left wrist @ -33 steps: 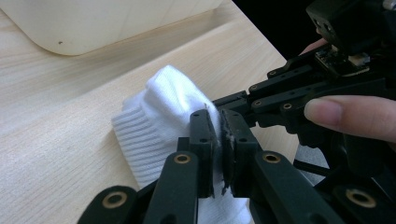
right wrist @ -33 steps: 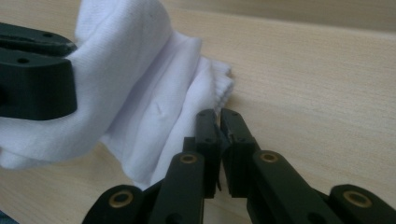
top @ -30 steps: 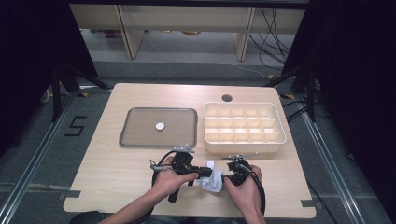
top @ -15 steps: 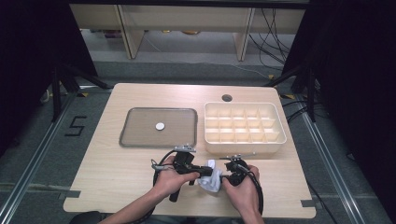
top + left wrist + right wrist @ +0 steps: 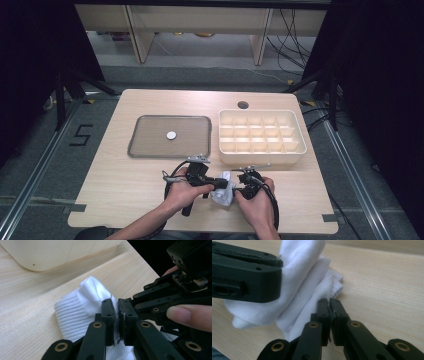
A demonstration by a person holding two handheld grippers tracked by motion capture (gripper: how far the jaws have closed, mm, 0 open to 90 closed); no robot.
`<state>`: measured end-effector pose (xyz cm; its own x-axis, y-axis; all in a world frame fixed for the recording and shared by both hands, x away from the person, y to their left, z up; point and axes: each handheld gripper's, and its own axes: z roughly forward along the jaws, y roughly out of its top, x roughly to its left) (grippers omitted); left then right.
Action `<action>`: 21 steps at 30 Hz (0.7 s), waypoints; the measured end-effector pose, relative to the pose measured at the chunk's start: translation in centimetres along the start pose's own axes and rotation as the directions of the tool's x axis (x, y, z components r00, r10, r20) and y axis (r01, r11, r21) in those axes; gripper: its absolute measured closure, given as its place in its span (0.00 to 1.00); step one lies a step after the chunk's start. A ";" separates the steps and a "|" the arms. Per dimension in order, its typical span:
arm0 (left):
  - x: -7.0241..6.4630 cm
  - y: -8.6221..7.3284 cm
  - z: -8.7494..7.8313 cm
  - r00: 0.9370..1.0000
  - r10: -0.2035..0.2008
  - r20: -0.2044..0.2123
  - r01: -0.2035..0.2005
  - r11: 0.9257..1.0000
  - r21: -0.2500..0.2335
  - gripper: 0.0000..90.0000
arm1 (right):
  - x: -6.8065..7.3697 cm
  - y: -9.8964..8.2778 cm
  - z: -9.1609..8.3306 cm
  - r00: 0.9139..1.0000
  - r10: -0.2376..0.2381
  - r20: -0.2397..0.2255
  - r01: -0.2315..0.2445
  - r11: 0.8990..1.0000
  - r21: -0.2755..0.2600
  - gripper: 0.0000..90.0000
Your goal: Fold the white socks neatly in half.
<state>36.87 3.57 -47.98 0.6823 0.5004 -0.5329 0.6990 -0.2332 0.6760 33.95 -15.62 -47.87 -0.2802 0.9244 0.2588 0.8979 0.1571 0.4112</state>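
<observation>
Two black two-jaw grippers met over a white sock (image 5: pixel 223 188) at the near edge of the pale wood-grain table (image 5: pixel 125 185), between the person's two hands. The sock was soft knit cotton, bunched and folded, with a ribbed cuff (image 5: pixel 68 312) that lay flat on the wood; bundled up like this, its long axis could not be told, though in the high view the lump stretched roughly from near to far. The left gripper (image 5: pixel 116 312) had its jaws pressed together on a fold of the white fabric, and the right gripper (image 5: pixel 329 311) likewise pinched a thin edge of the cloth between closed jaws. Farther back on the left lay a flat, round-cornered grey tray (image 5: pixel 145 137) with a small white disc (image 5: pixel 171 135) at its middle. To the right stood a cream plastic organiser box (image 5: pixel 260 152), rectangular and split into a grid of small compartments. Beyond it a round hole (image 5: pixel 243 105) was cut into the tabletop.
</observation>
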 end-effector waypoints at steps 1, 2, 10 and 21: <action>0.0 0.0 0.0 1.000 -0.001 -0.001 0.001 1.000 -0.001 0.92 | 0.1 0.0 0.0 1.000 0.005 0.000 -0.005 1.000 0.001 0.96; 0.0 -0.1 0.0 1.000 -0.001 -0.004 0.001 1.000 -0.001 0.92 | 0.1 0.0 0.0 1.000 0.008 0.003 -0.008 1.000 0.004 0.96; 0.1 -0.4 0.4 1.000 0.005 -0.009 -0.005 1.000 0.018 0.92 | 0.3 0.0 0.3 1.000 0.005 -0.007 -0.005 1.000 0.004 0.95; 0.0 -0.7 0.8 0.999 0.024 -0.024 -0.023 0.999 0.033 0.92 | -1.0 1.0 -1.8 0.999 0.046 -0.021 -0.048 0.994 -0.098 0.86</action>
<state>36.59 3.02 -48.85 0.6937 0.5146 -0.5040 0.6895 -0.2721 0.6712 34.48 -17.06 -46.13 -0.2456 0.9232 0.2957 0.8729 0.0779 0.4817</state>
